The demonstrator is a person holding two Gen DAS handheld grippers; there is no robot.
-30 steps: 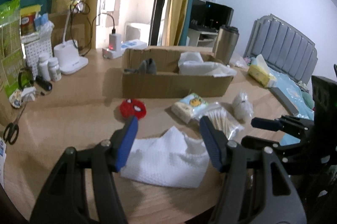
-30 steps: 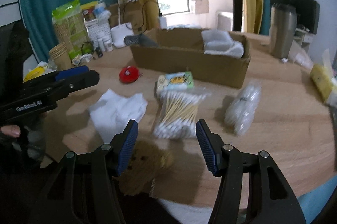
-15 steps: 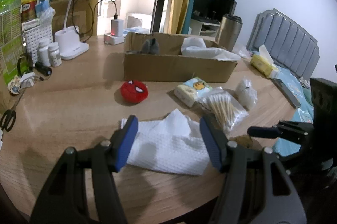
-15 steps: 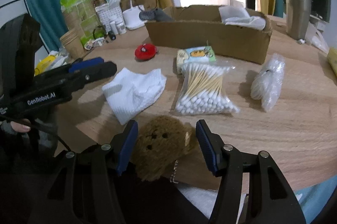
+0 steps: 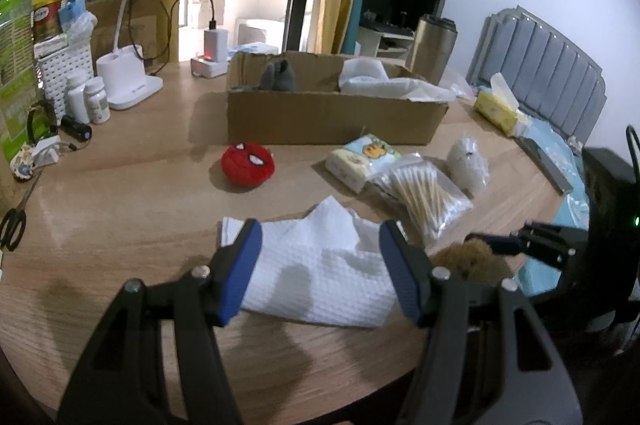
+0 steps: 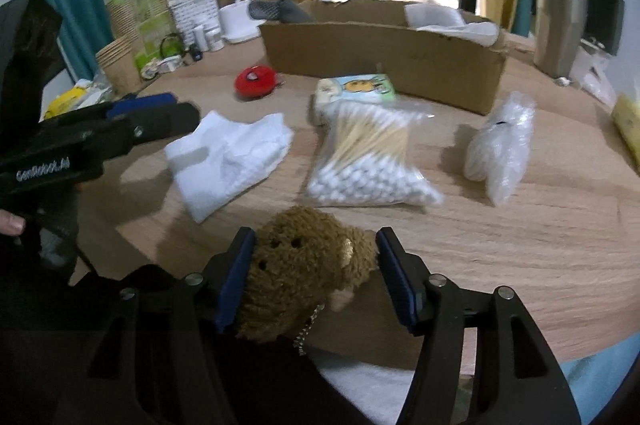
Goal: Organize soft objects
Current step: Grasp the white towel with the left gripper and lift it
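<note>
Wood table [image 5: 120, 209] w/ cardboard box [image 5: 328, 117] at 12. Left wrist view: left gripper [image 5: 320, 265] fingers spread over white cloth [image 5: 320, 265]. Right wrist view: right gripper [image 6: 316, 269] fingers spread either side of brown plush [image 6: 300, 265] at 6, at table edge.

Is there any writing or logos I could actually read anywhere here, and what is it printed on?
"GenRobot.AI", slightly blurred, in white letters along the side of the black left gripper, seen from the right wrist view.
The red-labelled can has print too small to read.
The green packet has print too small to read.
The tissue pack shows only a cartoon face, no readable words.
The red plush shows a spider-mask face, no words.
</note>
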